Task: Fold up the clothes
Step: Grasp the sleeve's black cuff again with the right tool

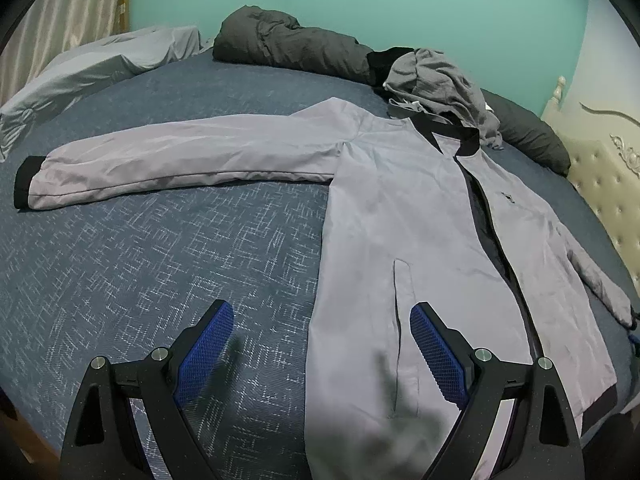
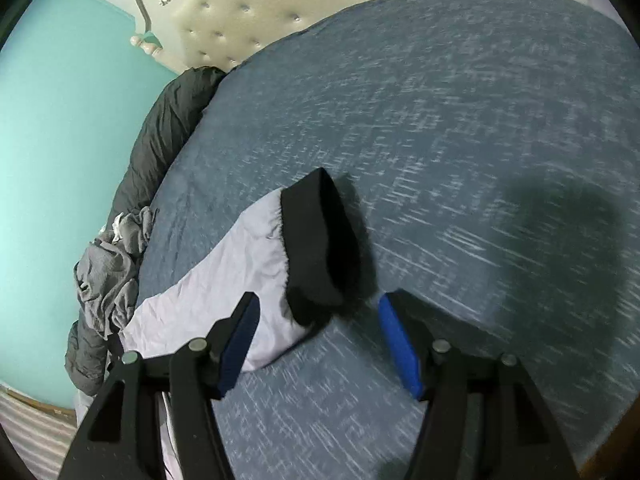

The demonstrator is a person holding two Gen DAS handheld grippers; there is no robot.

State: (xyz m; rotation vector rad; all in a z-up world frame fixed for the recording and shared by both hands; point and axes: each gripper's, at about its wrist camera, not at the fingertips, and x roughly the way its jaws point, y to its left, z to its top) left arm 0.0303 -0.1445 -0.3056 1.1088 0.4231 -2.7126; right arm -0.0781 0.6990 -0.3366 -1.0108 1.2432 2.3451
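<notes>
your jacket (image 1: 420, 216) lies flat on the bed (image 1: 160, 264), one sleeve stretched out. your left tongs (image 1: 322, 336) hang wide over its hem, holding nothing. your right tongs (image 2: 320, 320) gape wide around the black cuff (image 2: 320, 240).

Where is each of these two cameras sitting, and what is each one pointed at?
Left wrist: rides on the left gripper, open, looking across the bed at the spread grey jacket, toward the green wall.
Right wrist: rides on the right gripper, open, looking down at the jacket's black cuff, toward the padded headboard.
Shared: both show the jacket, the blue bed and the crumpled grey garment.
</notes>
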